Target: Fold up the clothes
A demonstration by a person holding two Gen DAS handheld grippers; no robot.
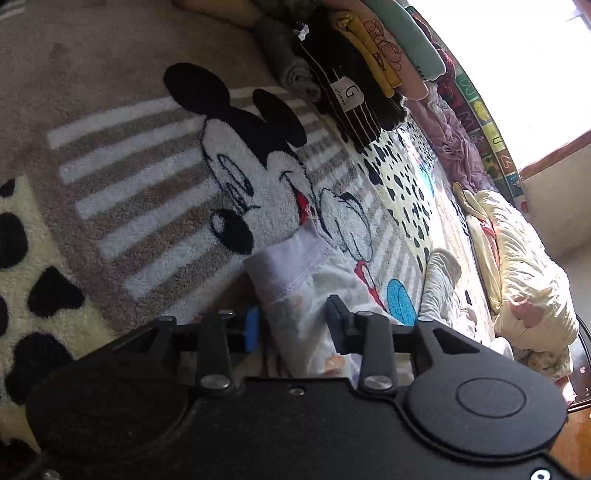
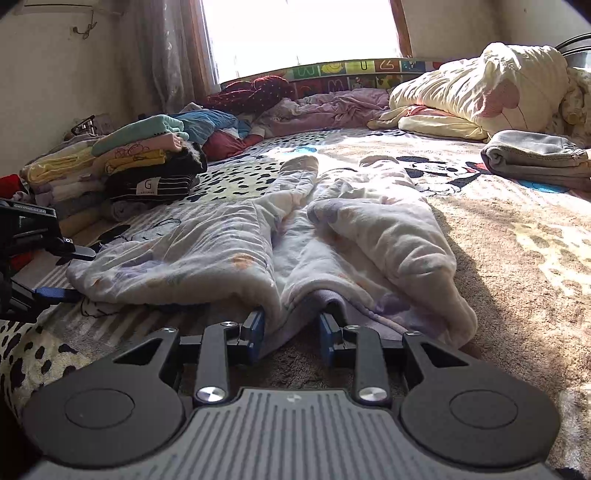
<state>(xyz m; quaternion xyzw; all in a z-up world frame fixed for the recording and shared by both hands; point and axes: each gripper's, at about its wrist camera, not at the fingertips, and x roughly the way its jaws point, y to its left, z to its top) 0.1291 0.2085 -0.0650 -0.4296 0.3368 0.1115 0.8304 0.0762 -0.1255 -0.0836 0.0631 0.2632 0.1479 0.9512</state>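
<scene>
A pale garment (image 2: 258, 243) is spread on the bed (image 2: 498, 258). Its near hem is straddled by the released right claw (image 2: 291, 332); its edge lies between the parted left claw (image 1: 291, 325) fingers.

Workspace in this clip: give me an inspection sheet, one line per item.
Surface: plush cartoon-mouse blanket covering a bed.
Job's things: pale printed garment lying rumpled, partly folded, legs pointing toward the window.
Clutter: stack of folded clothes, folded grey piece, cream quilt, pink bedding by the alphabet mat.
Grippers: left gripper open, garment edge between its fingers; right gripper open, garment hem between its fingers.
Cables: nothing seen.
Surroundings: bright window, curtain, plain wall.
</scene>
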